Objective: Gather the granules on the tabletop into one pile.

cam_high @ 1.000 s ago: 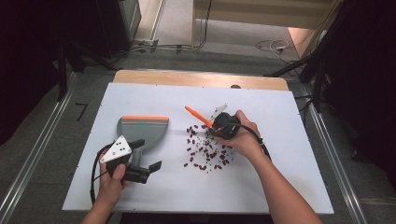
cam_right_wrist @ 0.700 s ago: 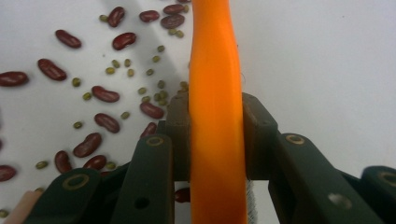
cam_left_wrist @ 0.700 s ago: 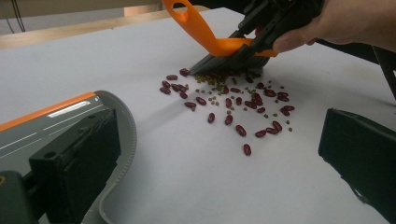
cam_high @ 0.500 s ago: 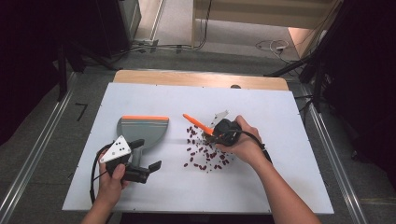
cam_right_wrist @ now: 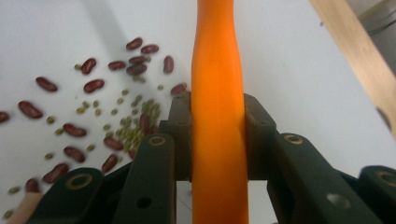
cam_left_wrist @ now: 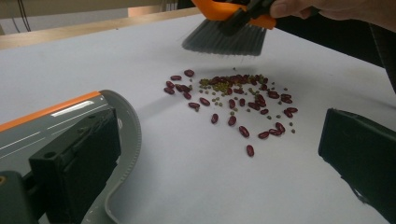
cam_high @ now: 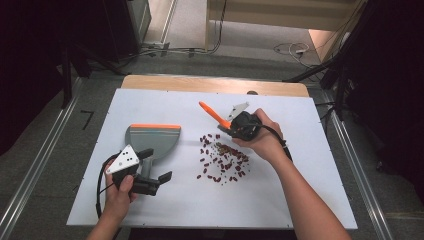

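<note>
Orange-handled brush (cam_right_wrist: 218, 116) sits clamped between the jaws of the right claw (cam_high: 239, 126), pads pressed on both sides of the handle; its grey bristles hang just above the far edge of the beans (cam_high: 222, 162), clear of the white desk (cam_high: 310, 200). Red and small green beans lie scattered mid-desk, between brush and dustpan (cam_high: 152, 139); the dustpan rests flat to their left, orange lip away from the person. Left claw (cam_high: 150, 180) stands at the dustpan's handle with jaws wide apart; one jaw lies along the pan's edge, the other stands apart over bare desk.

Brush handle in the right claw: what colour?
Orange; the brush handle shows best in the right gripper view.
</note>
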### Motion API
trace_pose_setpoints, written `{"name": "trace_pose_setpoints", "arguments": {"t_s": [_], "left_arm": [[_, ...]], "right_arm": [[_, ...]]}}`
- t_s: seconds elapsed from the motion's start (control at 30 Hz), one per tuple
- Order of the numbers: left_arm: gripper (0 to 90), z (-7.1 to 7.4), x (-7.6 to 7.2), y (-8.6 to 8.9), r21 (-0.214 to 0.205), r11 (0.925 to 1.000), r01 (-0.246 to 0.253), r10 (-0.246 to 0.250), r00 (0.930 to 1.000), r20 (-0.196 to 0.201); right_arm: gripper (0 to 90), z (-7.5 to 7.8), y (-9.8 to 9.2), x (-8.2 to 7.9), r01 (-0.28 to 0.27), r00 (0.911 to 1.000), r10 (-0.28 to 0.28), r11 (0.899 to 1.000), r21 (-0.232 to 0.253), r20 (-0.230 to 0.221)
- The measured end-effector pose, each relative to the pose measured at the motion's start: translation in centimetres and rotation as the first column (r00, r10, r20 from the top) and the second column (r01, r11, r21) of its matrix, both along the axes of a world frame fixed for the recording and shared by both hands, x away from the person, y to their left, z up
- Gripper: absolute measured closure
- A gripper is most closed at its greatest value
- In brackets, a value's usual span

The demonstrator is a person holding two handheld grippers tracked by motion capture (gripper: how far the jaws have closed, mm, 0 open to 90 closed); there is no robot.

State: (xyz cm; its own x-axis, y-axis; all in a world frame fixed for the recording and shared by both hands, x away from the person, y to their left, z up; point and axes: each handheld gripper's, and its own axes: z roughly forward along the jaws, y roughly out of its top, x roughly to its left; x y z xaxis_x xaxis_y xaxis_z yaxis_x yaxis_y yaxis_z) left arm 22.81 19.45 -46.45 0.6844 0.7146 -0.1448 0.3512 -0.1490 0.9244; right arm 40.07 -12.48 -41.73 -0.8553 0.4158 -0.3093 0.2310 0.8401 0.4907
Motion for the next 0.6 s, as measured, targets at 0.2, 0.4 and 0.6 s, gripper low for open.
{"name": "trace_pose_setpoints", "arguments": {"t_s": [0.2,0.4,0.6], "left_arm": [[0.0,0.0,-0.1,0.2,-0.001,1.0,-0.003,0.003,1.0,0.002],[0.0,-0.1,0.0,0.3,-0.005,1.0,-0.006,0.006,1.0,-0.001],[0.0,0.0,0.0,0.4,-0.005,1.0,-0.006,0.006,1.0,0.0]], "right_arm": [[68.7,-0.4,2.1,2.3,-0.049,0.9984,0.05,0.998,-0.026,0.025],[68.7,-2.0,3.8,3.6,-0.126,0.9873,0.135,0.987,-0.098,0.084],[68.7,-2.9,5.4,3.4,-0.181,0.9822,0.185,0.979,-0.09,0.034]]}}
